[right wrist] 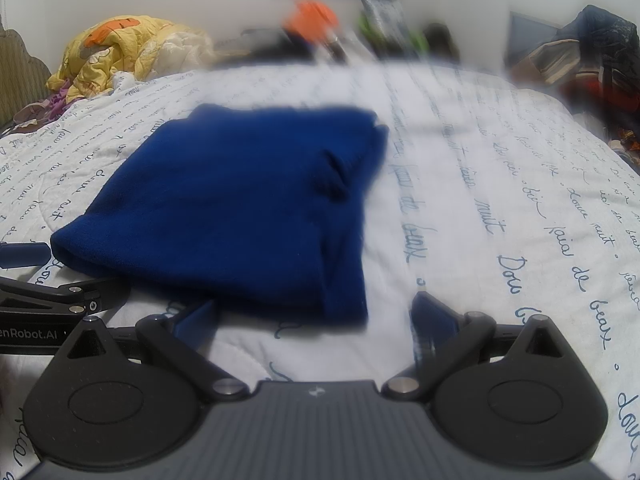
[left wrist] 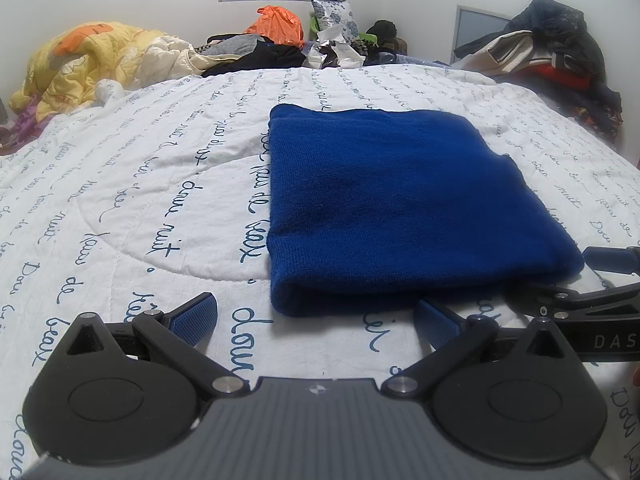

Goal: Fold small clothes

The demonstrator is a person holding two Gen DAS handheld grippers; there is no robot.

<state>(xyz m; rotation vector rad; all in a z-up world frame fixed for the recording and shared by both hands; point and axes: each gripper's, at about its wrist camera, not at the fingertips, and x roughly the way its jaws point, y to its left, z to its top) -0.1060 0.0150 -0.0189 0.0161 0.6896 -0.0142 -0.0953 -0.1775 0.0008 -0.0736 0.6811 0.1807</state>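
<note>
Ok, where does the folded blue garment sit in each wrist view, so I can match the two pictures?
Left wrist view: the folded blue garment lies right of centre on the quilt, its near edge just ahead of the open left gripper.
Right wrist view: the same garment lies left of centre, near edge just ahead of the open right gripper.
Shared landmark: the yellow quilt bundle, upper left in both.

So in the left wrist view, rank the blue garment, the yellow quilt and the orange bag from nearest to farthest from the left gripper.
1. Blue garment: folded, just ahead of the left gripper, slightly right.
2. Yellow quilt: bunched at far left.
3. Orange bag: at the back, by the wall.
</note>
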